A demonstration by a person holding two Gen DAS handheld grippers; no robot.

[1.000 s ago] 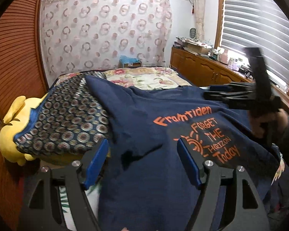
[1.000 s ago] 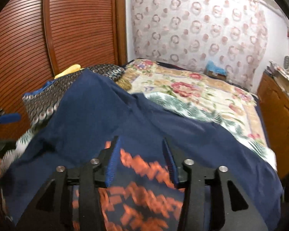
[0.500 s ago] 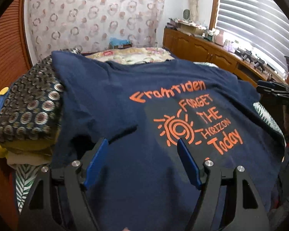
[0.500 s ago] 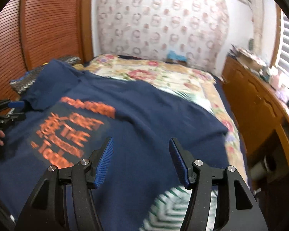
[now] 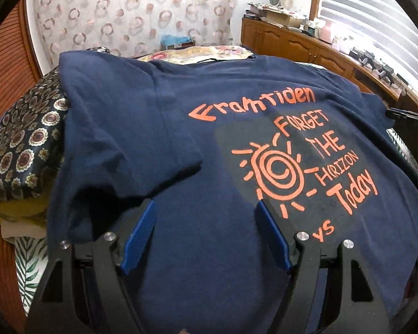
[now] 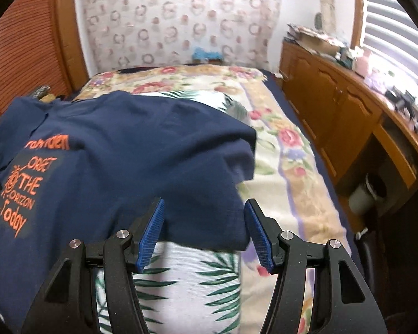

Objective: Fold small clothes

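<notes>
A navy T-shirt (image 5: pixel 181 128) with orange print lies spread face up on the bed, its left sleeve (image 5: pixel 119 167) rumpled. My left gripper (image 5: pixel 206 214) is open and empty, over the shirt's lower left part. My right gripper (image 6: pixel 204 211) is open and empty at the shirt's (image 6: pixel 131 150) right edge, with the right sleeve (image 6: pixel 237 153) just beyond its fingers. The right gripper also shows at the far right of the left wrist view (image 5: pixel 404 115).
The bed has a floral cover (image 6: pixel 278 153) and a palm-leaf sheet (image 6: pixel 197 278). A patterned dark pillow (image 5: pixel 25 144) and a yellow plush (image 5: pixel 16 208) lie at the left. A wooden cabinet (image 6: pixel 348 111) with clutter runs along the right. A wooden slatted wall (image 6: pixel 22 41) is at the left.
Both grippers have pulled back and apart. The left one now looks down on the flat shirt. The right one swung right to the shirt's right edge.
</notes>
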